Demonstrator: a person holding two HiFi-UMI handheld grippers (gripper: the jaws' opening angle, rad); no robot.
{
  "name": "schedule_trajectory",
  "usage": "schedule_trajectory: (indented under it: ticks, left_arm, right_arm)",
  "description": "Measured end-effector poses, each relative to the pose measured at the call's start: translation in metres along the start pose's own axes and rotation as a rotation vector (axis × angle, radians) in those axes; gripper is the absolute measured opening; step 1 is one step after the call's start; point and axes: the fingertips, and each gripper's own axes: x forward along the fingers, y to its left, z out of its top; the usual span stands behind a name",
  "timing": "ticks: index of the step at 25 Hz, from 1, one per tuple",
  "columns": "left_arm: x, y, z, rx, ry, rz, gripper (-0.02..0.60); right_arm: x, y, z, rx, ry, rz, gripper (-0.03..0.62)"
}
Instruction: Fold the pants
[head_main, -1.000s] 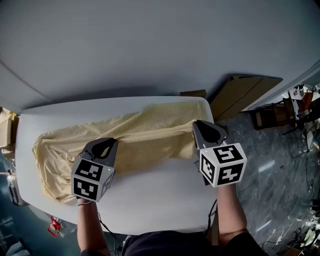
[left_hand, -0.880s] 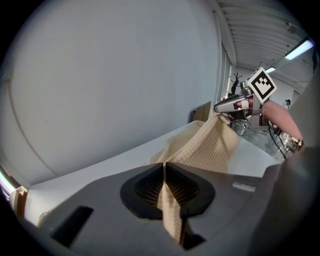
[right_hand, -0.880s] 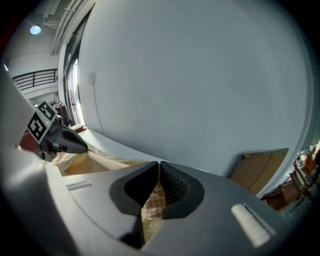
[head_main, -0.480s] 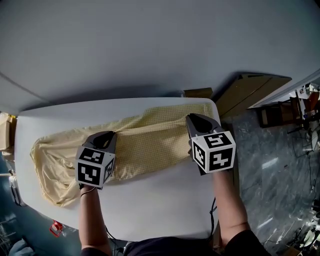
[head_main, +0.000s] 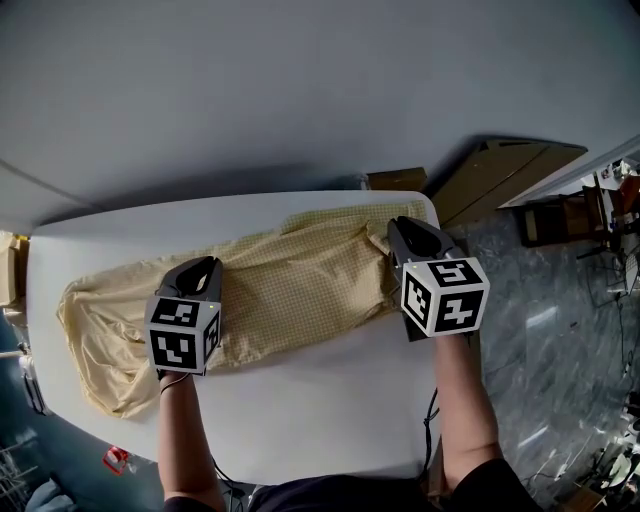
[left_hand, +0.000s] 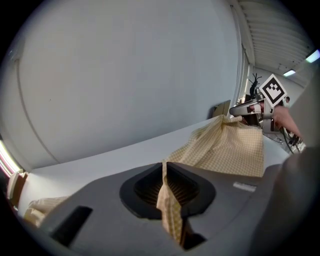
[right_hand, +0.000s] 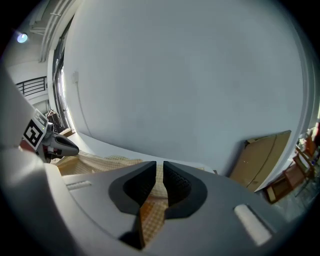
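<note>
Limp pants (head_main: 290, 295) settling lower onto tabletop (head_main: 330, 410), jaws easing open: left claw (head_main: 206, 264) pinching an edge, right claw (head_main: 399, 226) slack round cloth

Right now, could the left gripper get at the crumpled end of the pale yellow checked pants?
Probably, once free: the white table toward that crumpled end looks open, but the left gripper, jaws just opening, pinches the pants midway.

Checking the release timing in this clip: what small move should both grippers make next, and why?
Probably finish opening and back off. The pants lie spread on the table; the left gripper and right gripper sit low at their near edge, jaws having just been opening, cloth between both pairs.
</note>
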Motion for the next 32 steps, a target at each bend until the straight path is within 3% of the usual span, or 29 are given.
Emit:
schedule_trajectory:
  ticks: [6,11,17,19,22,32]
  left_arm:
    - [-0.012,0.005,0.010,0.007,-0.036,0.026,0.041]
    - [-0.022,-0.013,0.010,0.049,-0.036,-0.001,0.041]
    - [-0.039,-0.034,0.013,0.025,-0.075,-0.026,0.041]
    - [-0.048,-0.039,0.014,-0.003,-0.096,-0.035,0.039]
    - [-0.064,-0.046,0.011,-0.030,-0.096,-0.047,-0.004]
    - [-0.131,-0.045,-0.042,-0.055,-0.047,0.054,-0.005]
  right_arm:
    - [-0.025,-0.028,0.007,0.049,-0.059,-0.048,0.049]
    - [-0.041,-0.020,0.006,0.035,-0.074,-0.034,0.049]
    - [-0.054,0.000,0.000,0.039,-0.074,0.006,0.049]
    - [-0.058,0.010,-0.001,0.026,-0.067,0.020,0.021]
    - [-0.067,0.027,0.000,0.001,-0.060,0.054,-0.002]
    - [-0.101,0.104,0.002,-0.083,-0.064,0.221,-0.002]
